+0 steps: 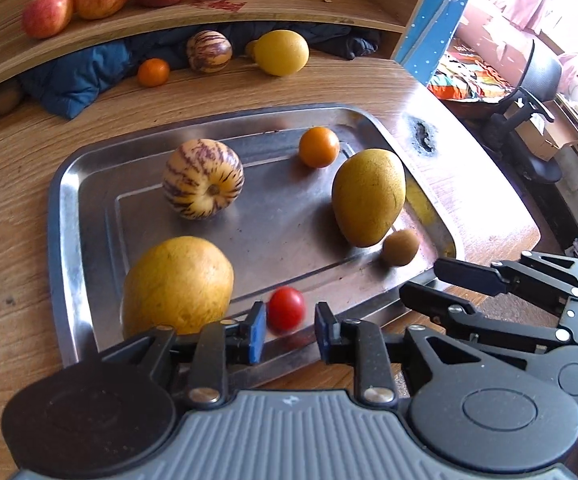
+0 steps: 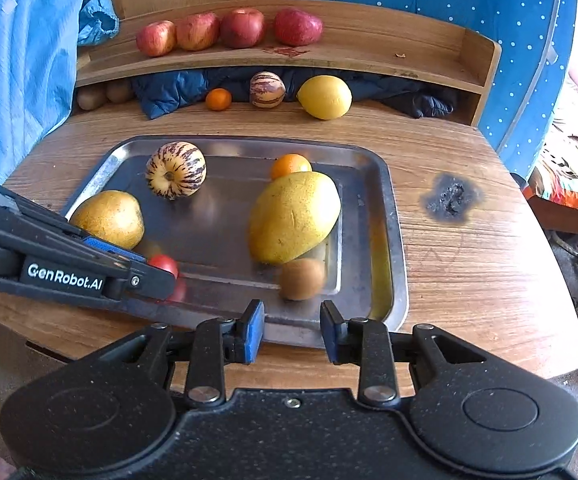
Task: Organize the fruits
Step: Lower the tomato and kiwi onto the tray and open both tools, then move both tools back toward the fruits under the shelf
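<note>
**Left hand-held gripper lining up on cherry tomato at tray's near edge**

Left hand-held gripper [image 1: 290, 330] is released, jaws spread, with the small red tomato [image 1: 286, 309] sitting right between the blue pads [image 1: 257, 332], not yet pinched. Tomato lies on the metal tray [image 1: 69, 200] near its front rim, just beside the big yellow round fruit [image 1: 178, 284]. It looks a bit blurred, so possibly rolling; can't tell for sure. Right hand-held gripper [image 2: 292, 330] is also released and empty, hovering over the tray's near rim, with the kiwi [image 2: 302, 279] just ahead of it.

Also on tray: striped melon [image 1: 203, 178], small orange [image 1: 319, 147], mango [image 1: 368, 197]. Apples [image 2: 229, 30] sit on the shelf at the back, well apart from the tray.

Judgement for the step: centre the tomato between pads before closing, close gently since it's soft and round and could squirt out or burst. Keep the left finger from nudging the yellow fruit. Lift straight up to clear the rim.
</note>
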